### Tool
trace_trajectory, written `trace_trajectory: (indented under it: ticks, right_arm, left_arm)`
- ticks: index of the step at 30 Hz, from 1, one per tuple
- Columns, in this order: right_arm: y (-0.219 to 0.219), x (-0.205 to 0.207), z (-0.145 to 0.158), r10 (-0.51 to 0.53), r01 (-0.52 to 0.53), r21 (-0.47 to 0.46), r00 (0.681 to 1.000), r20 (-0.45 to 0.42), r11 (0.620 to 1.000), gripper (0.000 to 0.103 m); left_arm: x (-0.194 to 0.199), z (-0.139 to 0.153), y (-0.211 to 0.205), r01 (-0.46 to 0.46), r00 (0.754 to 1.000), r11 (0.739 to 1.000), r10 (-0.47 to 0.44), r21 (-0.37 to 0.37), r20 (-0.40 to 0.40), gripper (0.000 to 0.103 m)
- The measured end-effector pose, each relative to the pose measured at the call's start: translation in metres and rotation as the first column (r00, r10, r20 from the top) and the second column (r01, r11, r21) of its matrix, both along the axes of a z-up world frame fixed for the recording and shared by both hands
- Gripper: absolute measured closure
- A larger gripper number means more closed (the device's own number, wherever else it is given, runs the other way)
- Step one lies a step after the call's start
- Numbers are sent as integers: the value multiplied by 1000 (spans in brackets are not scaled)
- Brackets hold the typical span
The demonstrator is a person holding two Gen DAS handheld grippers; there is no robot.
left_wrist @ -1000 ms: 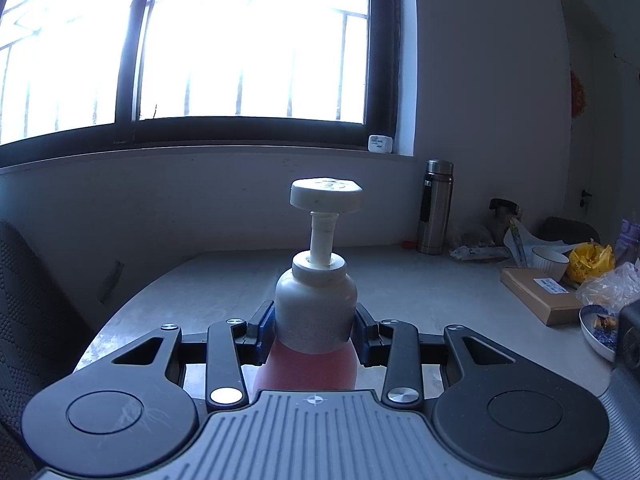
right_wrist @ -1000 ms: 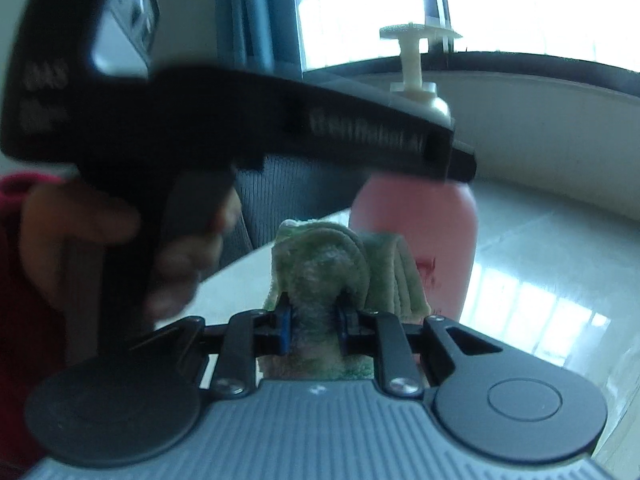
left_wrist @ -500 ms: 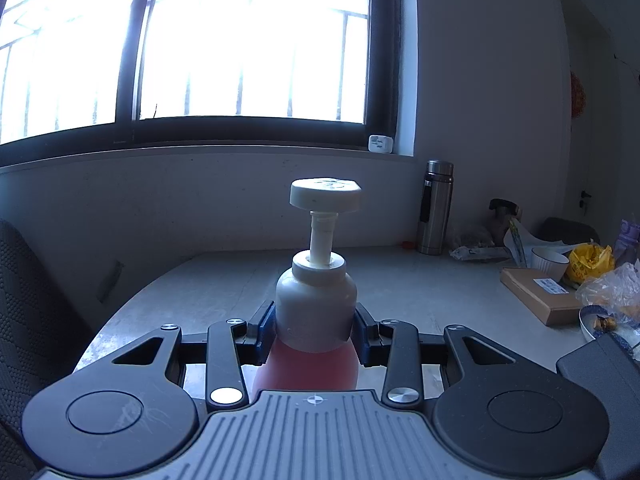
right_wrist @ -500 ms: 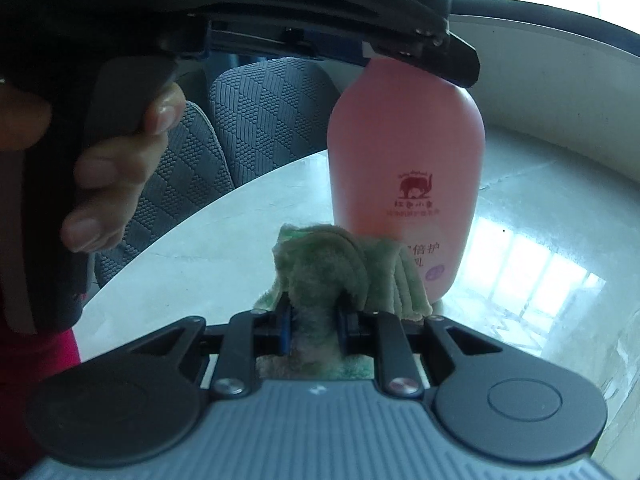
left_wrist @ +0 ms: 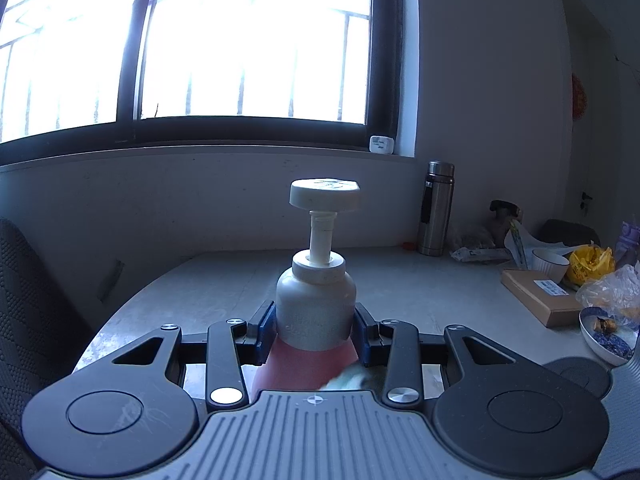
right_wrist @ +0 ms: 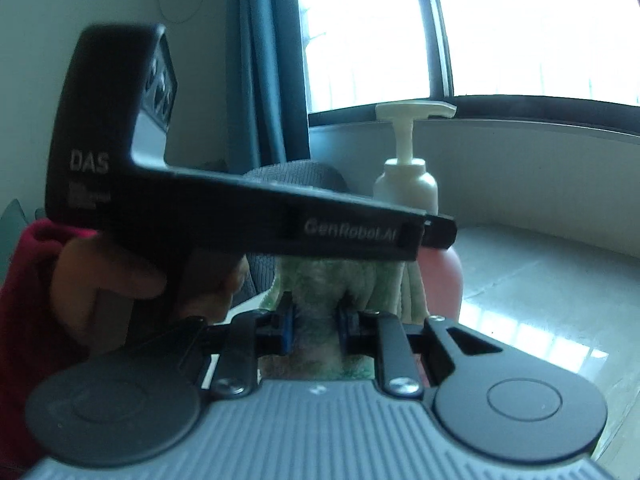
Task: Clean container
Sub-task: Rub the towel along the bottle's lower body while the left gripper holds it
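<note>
Worktop [left_wrist: 420,284] runs pale and wide toward the window, its right edge cut off among a flask [left_wrist: 436,208], a cardboard box [left_wrist: 540,296] and a dish [left_wrist: 608,332]. Most of the pink pump bottle [left_wrist: 316,304] is hidden – from the right wrist the left gripper's body covers its middle. The left gripper [left_wrist: 314,334] has its jaws clamped on the bottle's shoulder, holding it upright. The right gripper [right_wrist: 316,320] pinches a green cloth [right_wrist: 332,280] between nearly closed jaws – the cloth presses against the bottle's lower side, its folds blurred.
</note>
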State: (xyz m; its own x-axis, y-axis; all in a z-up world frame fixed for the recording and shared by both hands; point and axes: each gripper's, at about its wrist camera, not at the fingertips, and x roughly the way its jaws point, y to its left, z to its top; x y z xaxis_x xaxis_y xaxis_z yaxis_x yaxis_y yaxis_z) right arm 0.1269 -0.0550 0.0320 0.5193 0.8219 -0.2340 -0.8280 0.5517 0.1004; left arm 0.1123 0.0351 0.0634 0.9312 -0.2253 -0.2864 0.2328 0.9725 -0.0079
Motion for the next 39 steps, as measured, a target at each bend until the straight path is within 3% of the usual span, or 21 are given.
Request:
trace_trajectory:
  ticks: [12,20,23,32,36,39]
  right_arm:
    - [31,17,-21,28,-38,-107,995,-95,994,82]
    - [46,25,-35,-13,-28,-209,981,-191,978,82]
    - [44,20,-27,-15,-18,-183,984,-179,983,82]
    - [21,-13,7,-2,2,52,1000,-10,999,82]
    - [13,-19,16,-3,3,77,1000,-4,997,82]
    - [4,-10,12,-8,9,43,1000,-13,999,83]
  left_arm:
    - [0,0,-3,1,1000,1000,-1,-2,0,63]
    - [-1,-1,-2,1,1000,1000,-1,-5,1,63]
    - [-1,-2,1,3,1000,1000,-3,-7,2,63]
    - [-2,-2,2,3,1000,1000,-3,-8,1,63]
    - [-2,-2,2,8,1000,1000,-8,-8,2,63]
    - [-2,-2,3,5,1000,1000,-5,-8,1,63]
